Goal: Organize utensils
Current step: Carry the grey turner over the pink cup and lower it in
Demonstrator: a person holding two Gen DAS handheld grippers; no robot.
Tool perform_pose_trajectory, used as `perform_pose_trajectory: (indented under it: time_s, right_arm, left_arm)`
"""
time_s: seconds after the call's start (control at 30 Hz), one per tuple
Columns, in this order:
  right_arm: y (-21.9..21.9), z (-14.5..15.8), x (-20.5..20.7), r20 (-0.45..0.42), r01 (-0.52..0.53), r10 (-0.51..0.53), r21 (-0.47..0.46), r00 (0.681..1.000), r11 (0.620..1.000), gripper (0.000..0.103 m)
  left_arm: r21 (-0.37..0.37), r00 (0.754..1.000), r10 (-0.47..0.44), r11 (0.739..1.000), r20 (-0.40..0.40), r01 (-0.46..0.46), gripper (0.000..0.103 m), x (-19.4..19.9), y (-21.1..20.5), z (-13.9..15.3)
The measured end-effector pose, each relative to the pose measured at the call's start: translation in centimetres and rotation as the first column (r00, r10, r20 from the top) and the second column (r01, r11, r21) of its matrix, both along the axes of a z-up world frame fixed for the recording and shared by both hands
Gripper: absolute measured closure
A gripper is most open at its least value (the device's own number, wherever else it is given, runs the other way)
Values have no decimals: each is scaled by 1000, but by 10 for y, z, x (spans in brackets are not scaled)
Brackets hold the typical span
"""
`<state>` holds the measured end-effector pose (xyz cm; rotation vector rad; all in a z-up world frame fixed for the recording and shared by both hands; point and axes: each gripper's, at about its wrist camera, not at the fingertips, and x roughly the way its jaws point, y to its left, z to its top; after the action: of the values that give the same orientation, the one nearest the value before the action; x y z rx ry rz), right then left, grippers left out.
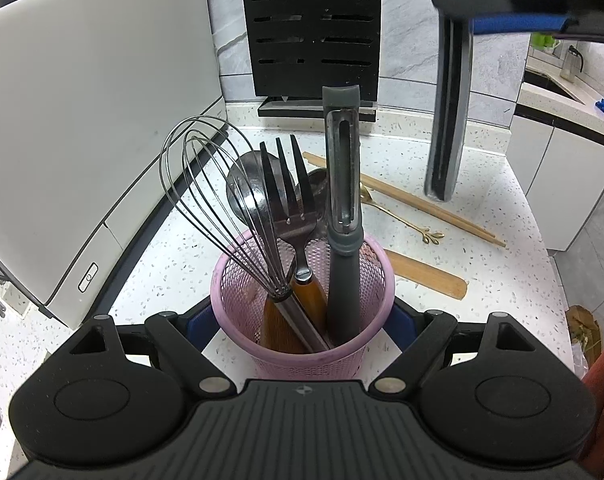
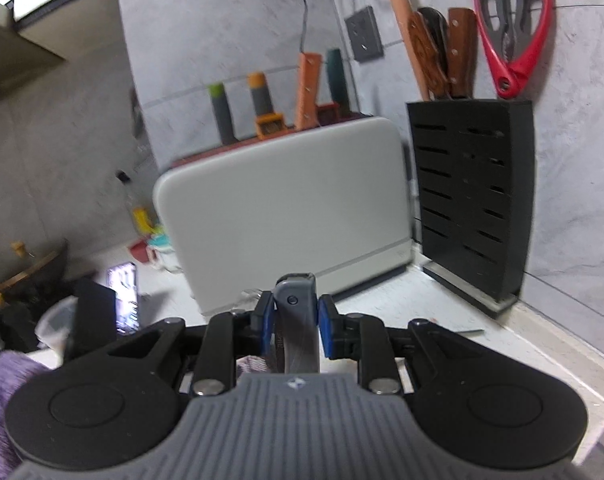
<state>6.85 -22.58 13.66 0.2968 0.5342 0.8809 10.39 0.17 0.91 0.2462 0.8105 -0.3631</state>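
Here, the right gripper [image 2: 293,320] is pinching a grey knife [image 2: 296,332] between its blue pads [image 2: 325,330], above the counter [image 1: 482,264]. The left gripper [image 1: 302,326] is clasping the pink cup [image 1: 302,360] holding whisk [image 1: 214,200], fork [image 1: 290,200] and peeler [image 1: 344,184]; chopsticks [image 1: 430,204] are lying beyond it.

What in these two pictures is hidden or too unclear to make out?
- Left wrist view: the lower ends of the whisk and fork, hidden inside the pink basket.
- Left wrist view: the top of the grey tool in the right hand-held gripper, cut off by the frame edge.
- Right wrist view: that tool's lower part, hidden behind the gripper.
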Motion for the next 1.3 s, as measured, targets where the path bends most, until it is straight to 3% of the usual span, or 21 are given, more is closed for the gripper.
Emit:
perform_pose_trajectory:
  time_s: [0.23,0.67,1.3]
  right_arm:
    - [16,0,-6,14,-26,25,42,1000,999,82]
    - [52,-22,-6,11,-67,67,-59,998,996,82]
    - [80,-59,2,-167,-174,140,-211,976,962,82]
  left_arm:
    - [-9,1000,-1,1000,-8,1,5,2,0,0]
    - [-11,1000,-1,1000,-8,1,5,2,1,-1]
    - [-10,1000,-2,1000,-8,2,6,2,1,-1]
